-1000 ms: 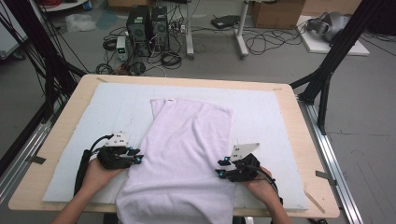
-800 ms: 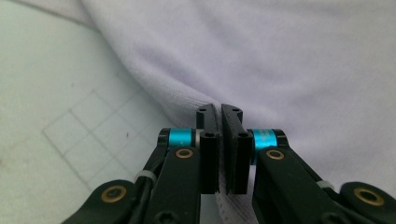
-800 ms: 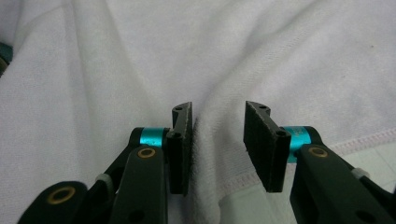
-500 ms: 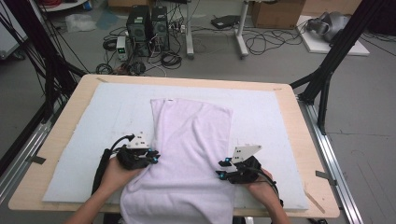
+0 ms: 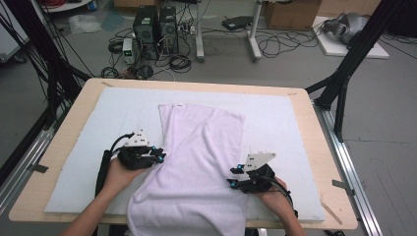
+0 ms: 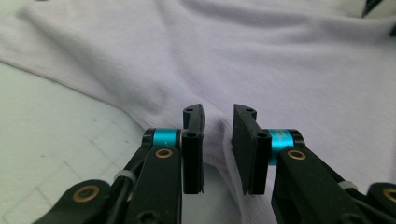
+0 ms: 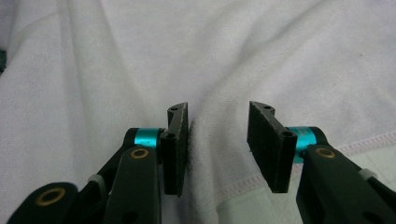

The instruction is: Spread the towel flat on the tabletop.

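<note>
A pale lilac towel [image 5: 201, 152] lies lengthwise on the white mat [image 5: 108, 118], its near end hanging over the table's front edge. My left gripper [image 5: 160, 156] is at the towel's left edge. In the left gripper view the towel [image 6: 233, 51] rises as a fold between the jaws of this gripper [image 6: 218, 116], which is shut on it. My right gripper [image 5: 231, 178] is at the towel's right side. Its jaws have just been opening. In the right gripper view that gripper [image 7: 218, 116] stands open, with a ridge of towel [image 7: 210, 51] and its stitched hem loose between the jaws.
The mat covers most of the wooden table [image 5: 314, 147]. Black frame posts [image 5: 344, 78] stand at the table's left and right sides. On the floor behind are computer towers [image 5: 152, 24], cables and a cardboard box [image 5: 290, 12].
My left gripper has moved right and slightly away from me, drawing the towel's left edge inward. The right hand has stayed in place at the right edge.
</note>
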Action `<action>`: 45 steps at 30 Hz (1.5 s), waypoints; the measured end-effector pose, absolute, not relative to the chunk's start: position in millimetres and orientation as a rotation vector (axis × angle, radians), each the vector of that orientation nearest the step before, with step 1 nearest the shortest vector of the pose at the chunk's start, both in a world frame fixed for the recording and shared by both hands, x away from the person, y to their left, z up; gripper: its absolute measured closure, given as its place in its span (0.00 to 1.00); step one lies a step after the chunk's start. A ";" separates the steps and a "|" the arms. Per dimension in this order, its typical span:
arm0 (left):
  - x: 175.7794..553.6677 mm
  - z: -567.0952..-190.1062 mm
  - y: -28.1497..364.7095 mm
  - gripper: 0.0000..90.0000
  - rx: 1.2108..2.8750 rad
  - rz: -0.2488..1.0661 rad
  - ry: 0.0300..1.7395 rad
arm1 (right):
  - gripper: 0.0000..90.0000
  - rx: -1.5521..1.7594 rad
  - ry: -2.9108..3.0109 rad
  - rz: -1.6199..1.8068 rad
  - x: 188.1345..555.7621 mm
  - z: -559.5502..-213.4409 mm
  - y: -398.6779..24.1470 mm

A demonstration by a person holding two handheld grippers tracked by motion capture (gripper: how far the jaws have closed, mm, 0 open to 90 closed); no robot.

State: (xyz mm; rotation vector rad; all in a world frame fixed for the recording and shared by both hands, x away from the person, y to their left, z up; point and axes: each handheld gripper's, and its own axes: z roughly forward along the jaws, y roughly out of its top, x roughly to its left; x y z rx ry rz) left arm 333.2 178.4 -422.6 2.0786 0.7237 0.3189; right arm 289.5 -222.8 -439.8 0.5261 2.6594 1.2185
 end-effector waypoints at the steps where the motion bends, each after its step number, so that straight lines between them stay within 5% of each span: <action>1: 336.9 -424.0 180.5 0.84 2.063 0.319 0.740 | 0.64 0.526 2.660 1.222 289.4 -439.7 -222.5; 6: 352.3 -439.5 182.9 0.88 2.056 0.308 0.815 | 0.63 0.521 2.658 1.212 289.7 -439.6 -221.0; 12: 355.2 -444.8 168.4 0.79 2.125 0.308 0.758 | 0.63 0.522 2.662 1.210 290.3 -439.9 -220.9; 17: 355.9 -443.9 167.4 0.94 2.149 0.319 0.743 | 0.63 0.508 2.659 1.203 290.0 -439.8 -219.3; 21: 355.4 -439.5 172.4 0.96 2.155 0.323 0.751 | 0.63 0.512 2.666 1.199 290.0 -439.9 -219.6; 31: 362.9 -410.7 240.4 0.97 2.099 0.413 0.878 | 0.63 0.516 2.679 1.178 291.3 -441.9 -218.0; 34: 361.0 -413.3 238.2 0.95 2.105 0.412 0.856 | 0.63 0.527 2.664 1.198 293.3 -440.2 -220.5; 38: 364.6 -419.5 228.8 0.80 2.110 0.430 0.854 | 0.63 0.548 2.642 1.213 294.1 -436.9 -224.1; 45: 366.6 -424.0 227.1 0.77 2.113 0.382 0.854 | 0.64 0.518 2.666 1.191 293.7 -438.7 -221.7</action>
